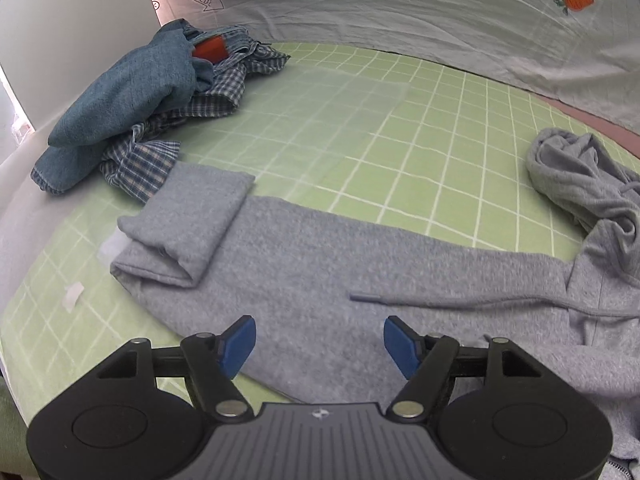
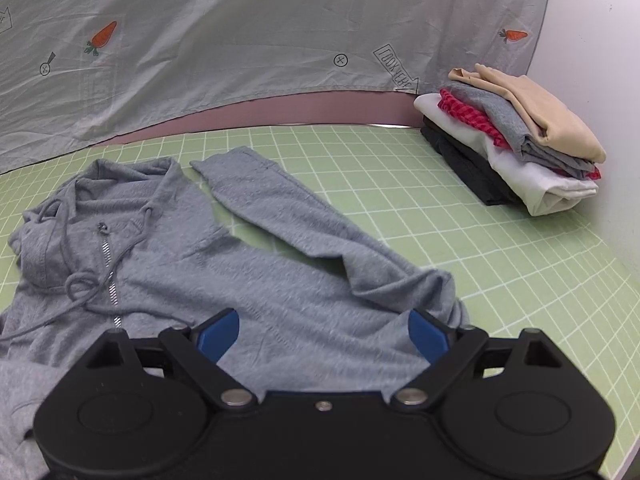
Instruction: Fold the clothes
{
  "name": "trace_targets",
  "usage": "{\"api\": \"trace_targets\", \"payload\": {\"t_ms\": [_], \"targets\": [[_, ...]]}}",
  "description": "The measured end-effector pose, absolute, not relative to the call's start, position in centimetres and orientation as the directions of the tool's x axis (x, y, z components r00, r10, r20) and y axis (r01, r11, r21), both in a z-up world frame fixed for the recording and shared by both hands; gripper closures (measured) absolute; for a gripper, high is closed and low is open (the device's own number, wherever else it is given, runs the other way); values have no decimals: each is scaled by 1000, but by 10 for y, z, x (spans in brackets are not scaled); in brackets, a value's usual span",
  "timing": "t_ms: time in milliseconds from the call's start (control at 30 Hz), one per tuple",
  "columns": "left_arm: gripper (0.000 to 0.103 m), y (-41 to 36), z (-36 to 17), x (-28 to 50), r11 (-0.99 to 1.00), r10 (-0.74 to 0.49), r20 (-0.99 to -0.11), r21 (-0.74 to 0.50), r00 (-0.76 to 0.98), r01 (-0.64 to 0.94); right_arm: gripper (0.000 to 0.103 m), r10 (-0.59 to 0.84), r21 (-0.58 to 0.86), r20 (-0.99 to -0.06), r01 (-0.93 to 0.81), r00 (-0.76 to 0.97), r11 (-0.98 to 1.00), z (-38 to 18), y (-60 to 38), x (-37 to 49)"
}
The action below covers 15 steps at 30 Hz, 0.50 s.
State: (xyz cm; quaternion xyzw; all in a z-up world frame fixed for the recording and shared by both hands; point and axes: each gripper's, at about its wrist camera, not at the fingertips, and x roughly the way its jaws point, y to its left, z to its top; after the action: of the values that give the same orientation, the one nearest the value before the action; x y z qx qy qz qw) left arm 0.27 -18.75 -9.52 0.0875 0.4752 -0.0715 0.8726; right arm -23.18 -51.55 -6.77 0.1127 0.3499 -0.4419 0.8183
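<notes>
A green gridded mat (image 1: 420,128) covers the counter, backed by a pale hanging sheet (image 1: 380,12) printed with carrots. Across the middle of the mat lies the grey hoodie (image 1: 320,264), zip front up, its body spread fairly flat, the hood (image 1: 580,176) bunched at one end and one sleeve already doubled back on itself at the hem end (image 1: 188,224); the other sleeve (image 2: 288,216) lies loose, angled away from the body with a rumple near the shoulder. It looks like soft fleecy knit, light for its bulk, limp rather than stiff, so it will probably sag and drag wherever it is not supported, and thick layers may spring open a little. The likeliest hold is a pinch on a doubled edge: the loose sleeve's cuff and the shoulder seam, not mid-panel. At the mat's left end sits an unfolded heap of denim and checked shirts (image 1: 140,100); at its far right a folded stack (image 2: 516,148). The drawstring (image 1: 440,304) trails over the chest and could snag. The left gripper (image 1: 319,346) hovers over the body, fingers apart and empty; the right gripper (image 2: 323,336) likewise gapes wide above the cloth near the loose sleeve's shoulder, gripping nothing.
</notes>
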Motion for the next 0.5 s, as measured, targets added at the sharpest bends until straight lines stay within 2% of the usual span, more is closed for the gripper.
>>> {"api": "trace_targets", "payload": {"t_ms": [267, 400, 500], "targets": [[28, -224, -102, -31, 981, 87, -832, 169, 547, 100, 16, -587, -117, -695, 741, 414, 661, -91, -619, -218], [28, -235, -100, -35, 973, 142, -827, 217, 543, 77, 28, -477, -45, -743, 676, 470, 736, -106, -644, -208], [27, -245, -101, -38, 958, 174, -813, 270, 556, 95, 49, -406, 20, -766, 649, 499, 760, -118, -650, -207]]}}
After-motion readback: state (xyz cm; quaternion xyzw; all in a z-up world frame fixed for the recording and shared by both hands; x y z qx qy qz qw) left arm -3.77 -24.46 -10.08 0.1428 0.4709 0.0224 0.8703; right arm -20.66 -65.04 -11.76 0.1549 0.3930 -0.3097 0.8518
